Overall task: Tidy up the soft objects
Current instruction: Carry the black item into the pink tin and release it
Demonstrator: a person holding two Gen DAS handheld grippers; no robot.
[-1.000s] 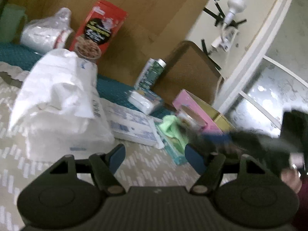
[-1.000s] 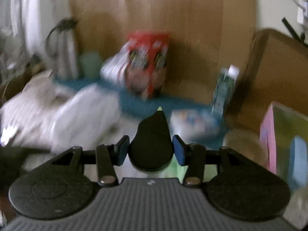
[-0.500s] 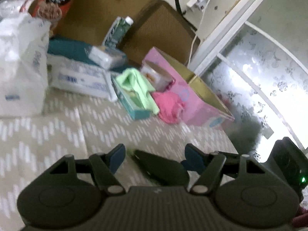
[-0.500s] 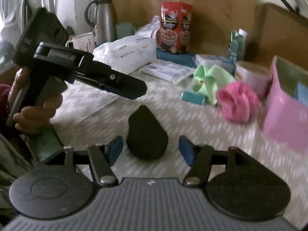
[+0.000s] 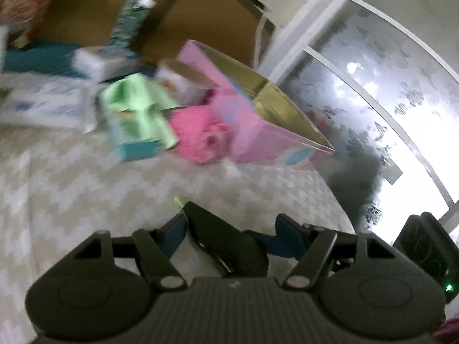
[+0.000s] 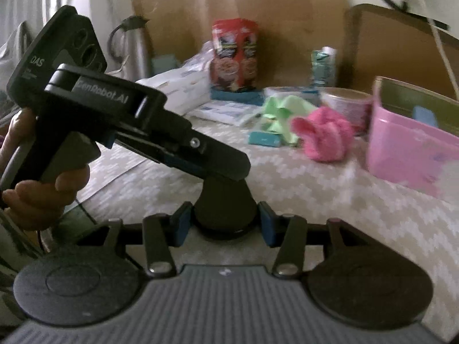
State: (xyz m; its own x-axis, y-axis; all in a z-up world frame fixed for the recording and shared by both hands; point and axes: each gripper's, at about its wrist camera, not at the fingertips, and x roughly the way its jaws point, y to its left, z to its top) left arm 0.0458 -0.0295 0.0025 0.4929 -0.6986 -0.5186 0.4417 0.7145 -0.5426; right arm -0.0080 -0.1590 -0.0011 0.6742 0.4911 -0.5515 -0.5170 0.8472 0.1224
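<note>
My right claw (image 6: 223, 222) is closing on the dark plush (image 6: 226, 197) at the near edge of the desk (image 6: 330, 200), and my left claw (image 5: 231, 226) stands apart astride its tip, so I fear they may collide and knock it loose, well short of the pink box (image 6: 410, 149).

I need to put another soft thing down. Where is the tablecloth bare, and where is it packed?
Bare tablecloth lies between the dark object in the closing right gripper and the pink puff, and in front of the pink box. It is crowded behind the puff: green cloth, tub, packets.
</note>
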